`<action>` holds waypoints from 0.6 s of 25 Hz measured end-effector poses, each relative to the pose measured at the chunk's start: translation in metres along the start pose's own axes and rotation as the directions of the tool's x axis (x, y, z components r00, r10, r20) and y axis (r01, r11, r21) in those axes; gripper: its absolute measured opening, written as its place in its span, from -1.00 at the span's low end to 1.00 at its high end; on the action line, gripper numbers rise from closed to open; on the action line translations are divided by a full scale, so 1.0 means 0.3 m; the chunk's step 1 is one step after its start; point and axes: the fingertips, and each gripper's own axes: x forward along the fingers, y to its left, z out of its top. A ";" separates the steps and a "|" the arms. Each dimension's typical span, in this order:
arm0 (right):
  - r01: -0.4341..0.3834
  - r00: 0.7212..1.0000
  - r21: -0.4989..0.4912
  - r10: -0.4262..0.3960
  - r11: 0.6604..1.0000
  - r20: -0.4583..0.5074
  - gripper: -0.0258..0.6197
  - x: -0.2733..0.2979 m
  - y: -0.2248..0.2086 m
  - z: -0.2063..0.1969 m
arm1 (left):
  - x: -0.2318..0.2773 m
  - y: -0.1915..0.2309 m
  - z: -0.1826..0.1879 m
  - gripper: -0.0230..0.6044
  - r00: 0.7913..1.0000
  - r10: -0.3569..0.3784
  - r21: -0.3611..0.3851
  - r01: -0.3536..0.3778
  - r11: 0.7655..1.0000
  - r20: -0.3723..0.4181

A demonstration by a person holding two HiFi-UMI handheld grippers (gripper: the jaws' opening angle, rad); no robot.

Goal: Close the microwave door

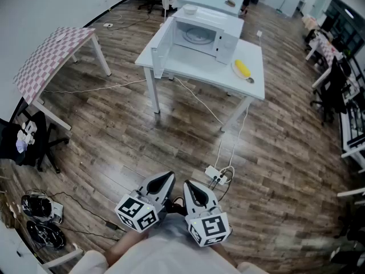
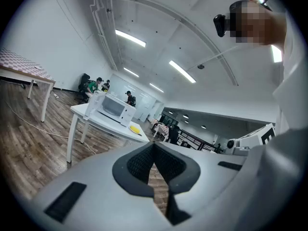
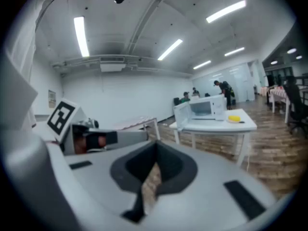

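Both tools hang close to the body at 6 o'clock in the head view. The left tongs [image 1: 162, 182] and the right tongs [image 1: 193, 190] are each pressed closed on nothing, and each gripper view shows only floor in the slit behind the dark pads.

The step in hand looks like the approach, since the microwave [image 1: 206, 34] stands well apart at 12 o'clock on the white table [image 1: 194, 67]. Its door [image 1: 161, 47] is swung out at the oven's 9 o'clock side.

- **Route:** A power strip [image 1: 215, 176] lies just ahead at 1 o'clock, and its cable [image 1: 197, 99] runs on toward the table, so the walk should likely pass left of it.
- **Push:** No grip seems needed. The closed left tongs could press flat on the door's outer face near its free edge, sweeping toward 3 o'clock until it latches.
- **Force:** A gentle push may keep the oven from sliding toward the yellow food [image 1: 242, 68] at its 4 o'clock.

Only the head view shows the floor route and a checkered table [image 1: 51, 56] at 10 o'clock. The right gripper view shows the door [image 3: 181, 114] side-on, at an angle to the oven front. The left gripper view shows people far behind the microwave [image 2: 114, 109].
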 end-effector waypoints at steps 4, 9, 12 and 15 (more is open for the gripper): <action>-0.003 1.000 0.011 0.003 1.000 0.009 -0.85 -0.008 0.015 0.014 | -0.012 -0.027 -0.003 -0.88 1.000 -0.013 0.010 0.013 1.000 -0.011; -0.035 0.999 0.030 0.035 0.999 0.029 -0.85 -0.005 0.048 0.003 | -0.042 -0.038 0.005 -0.88 1.000 -0.014 0.018 0.014 1.000 0.010; -0.050 0.998 0.029 0.049 0.998 0.029 -0.85 0.009 0.071 0.003 | -0.062 -0.027 0.021 -0.88 1.000 -0.005 0.029 0.005 1.000 0.017; -0.063 0.997 0.037 0.062 0.997 0.037 -0.85 0.022 0.082 0.009 | -0.075 -0.017 0.024 -0.88 1.000 0.009 0.031 -0.009 0.999 0.018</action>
